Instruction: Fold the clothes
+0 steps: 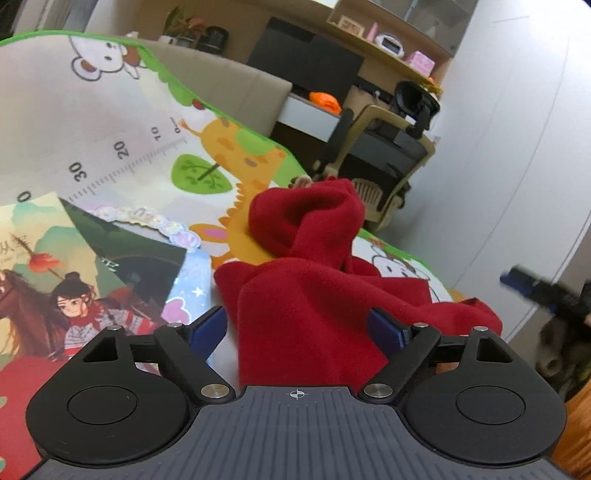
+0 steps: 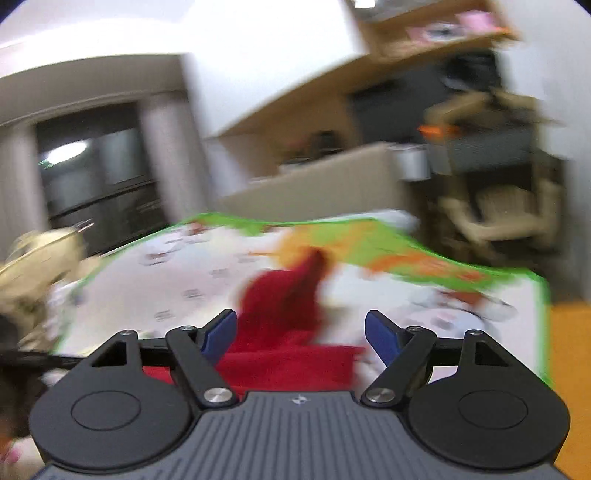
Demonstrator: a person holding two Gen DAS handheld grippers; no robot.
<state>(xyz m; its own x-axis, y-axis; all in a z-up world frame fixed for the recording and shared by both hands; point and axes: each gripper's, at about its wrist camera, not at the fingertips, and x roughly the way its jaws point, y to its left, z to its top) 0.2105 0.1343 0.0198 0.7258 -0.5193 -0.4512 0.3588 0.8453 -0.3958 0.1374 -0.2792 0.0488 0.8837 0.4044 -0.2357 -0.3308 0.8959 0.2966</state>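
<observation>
Playmat point(image 1: 110, 122) bears crumpled red garment point(image 1: 306, 288).

Your right wrist view is smeared throughout by motion: the red garment point(image 2: 284, 306) shows only as a soft streak, and you cannot tell its folds or edges there. The play mat point(image 2: 177, 280) print is unreadable, and the shelf items point(image 2: 443, 29) above are pink smudges. At the left edge a pale, tan shape point(image 2: 33, 266) is too blurred to name.

In your left wrist view, the near part of the garment point(image 1: 306, 321) disappears behind the left gripper point(image 1: 297, 328) body, so you cannot see whether cloth touches the fingers. The picture book point(image 1: 55, 295) is cut by the left edge. The right gripper point(image 1: 535, 288) is a blurred dark shape at the right edge; its jaws are unreadable.
</observation>
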